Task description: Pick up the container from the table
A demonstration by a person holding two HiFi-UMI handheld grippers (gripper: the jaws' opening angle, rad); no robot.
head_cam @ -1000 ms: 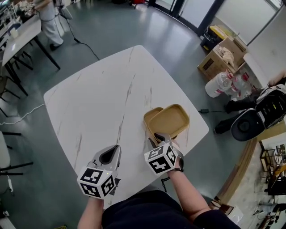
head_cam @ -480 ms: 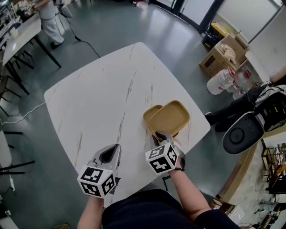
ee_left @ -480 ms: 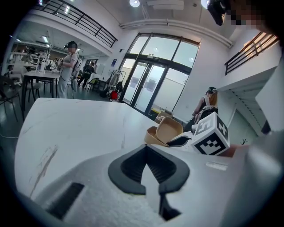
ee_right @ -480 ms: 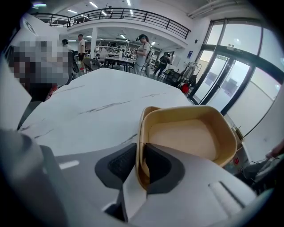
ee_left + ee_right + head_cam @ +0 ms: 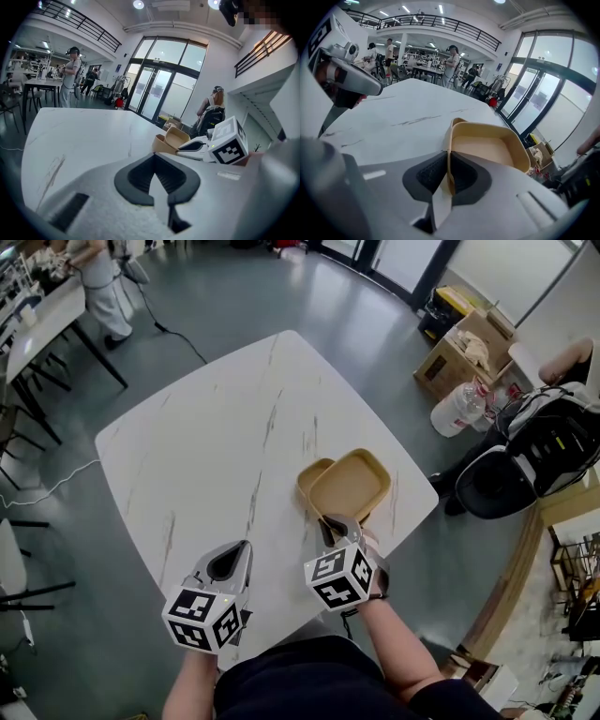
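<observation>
Right tongs (image 5: 447,177) — just closed — on container (image 5: 485,150)

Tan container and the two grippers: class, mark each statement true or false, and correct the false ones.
1. The right gripper is clamped on the container's edge. True; its jaws have just been closing, with that edge between them.
2. The left gripper also holds the container. False: its jaws are together with nothing between them, and it is apart from the container.
3. The container is blue. False: it is tan.
4. A cardboard box sits off the table, to its right in the head view. True.
</observation>
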